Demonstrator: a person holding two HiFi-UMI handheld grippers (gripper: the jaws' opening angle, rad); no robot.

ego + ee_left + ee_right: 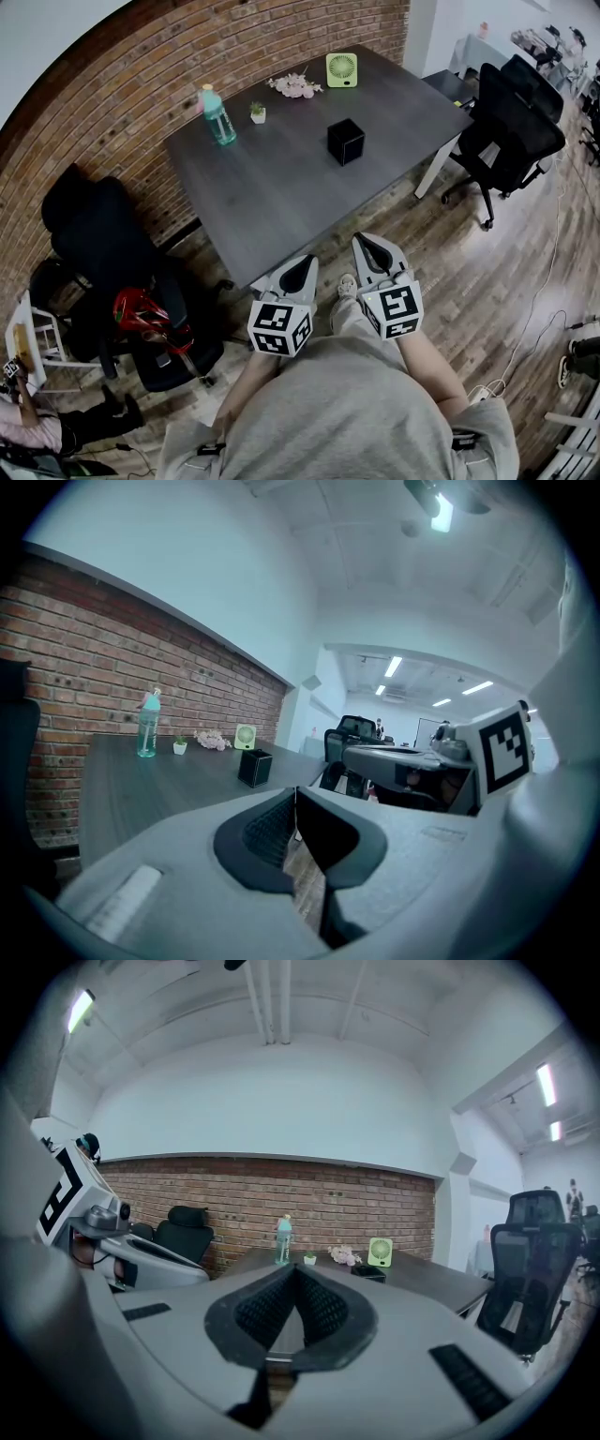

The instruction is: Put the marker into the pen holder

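Just short of the table's (pixel 272 197) near edge, the left gripper (pixel 303 263) and right gripper (pixel 368 242) sit side by side, both clenched on nothing. Farther off, the black pen holder (pixel 345 141) stands on the table, right of the bottle (pixel 217 115).

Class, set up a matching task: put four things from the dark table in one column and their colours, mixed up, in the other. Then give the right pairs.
Things:
1. bottle
2. desk fan
3. pen holder
4. flowers

Colours:
A. black
B. pink
C. teal
D. light green

Pairs: 1-C, 2-D, 3-A, 4-B
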